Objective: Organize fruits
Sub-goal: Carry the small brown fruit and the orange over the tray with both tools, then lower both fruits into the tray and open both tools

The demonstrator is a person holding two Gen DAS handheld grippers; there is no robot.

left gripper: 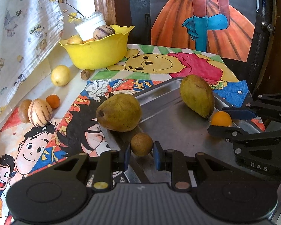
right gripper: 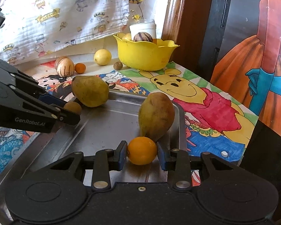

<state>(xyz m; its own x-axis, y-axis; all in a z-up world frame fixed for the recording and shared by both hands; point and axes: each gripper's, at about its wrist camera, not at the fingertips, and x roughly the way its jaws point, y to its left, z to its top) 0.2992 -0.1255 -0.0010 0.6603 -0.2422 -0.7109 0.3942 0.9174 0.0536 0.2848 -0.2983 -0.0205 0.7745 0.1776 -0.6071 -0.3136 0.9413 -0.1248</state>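
A metal tray [left gripper: 178, 131] [right gripper: 103, 127] holds two green-brown pears [left gripper: 119, 112] [left gripper: 196, 96], a small brown round fruit [left gripper: 141, 144] and a small orange [right gripper: 142, 150]. My left gripper [left gripper: 141, 157] has its blue pads on either side of the brown fruit, a small gap on each side. My right gripper [right gripper: 142, 154] has its pads around the orange, close to touching it. The orange lies against the right pear [right gripper: 156, 116]. A yellow bowl [left gripper: 95, 52] [right gripper: 146, 54] at the back holds a striped melon [left gripper: 103, 32] and other fruit.
Loose fruit lies on the cartoon cloth at the left: a yellow lemon [left gripper: 60, 75], a small brown fruit [left gripper: 85, 74], a striped melon [left gripper: 39, 114], a brown fruit [left gripper: 24, 110] and a small orange [left gripper: 53, 101]. A white jar [left gripper: 90, 25] stands behind the bowl. A curtain hangs at the left.
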